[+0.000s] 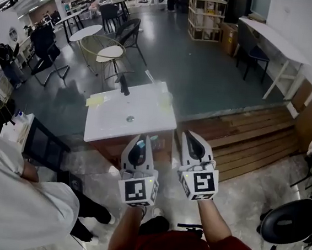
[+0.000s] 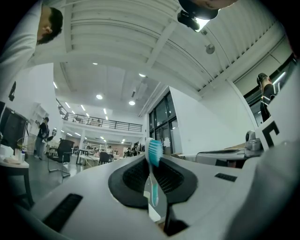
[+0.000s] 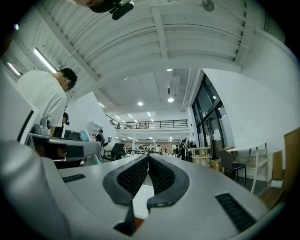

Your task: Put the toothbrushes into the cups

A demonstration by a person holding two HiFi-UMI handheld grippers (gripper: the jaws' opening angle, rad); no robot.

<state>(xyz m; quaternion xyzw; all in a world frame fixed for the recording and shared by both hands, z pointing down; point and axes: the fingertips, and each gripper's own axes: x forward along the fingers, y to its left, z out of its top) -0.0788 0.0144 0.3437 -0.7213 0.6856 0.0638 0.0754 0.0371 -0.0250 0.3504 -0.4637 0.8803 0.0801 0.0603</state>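
Now carrying step: left claw (image 2: pixel 153 161) pinching toothbrush (image 2: pixel 154 153), bristles up; right claw (image 3: pixel 148 163) pressed together, empty. Next: reach pale cup (image 1: pixel 166 99) at counter (image 1: pixel 114 125) far right corner, drop brush in handle-first.

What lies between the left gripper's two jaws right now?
A teal toothbrush, bristles up, pinched by the left gripper; the left gripper view shows it.

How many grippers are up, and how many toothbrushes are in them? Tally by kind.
Grippers: 2, left gripper and right gripper
Toothbrush: 1, teal bristles, clamped in the left gripper; the right gripper is shut on nothing
Total: 3
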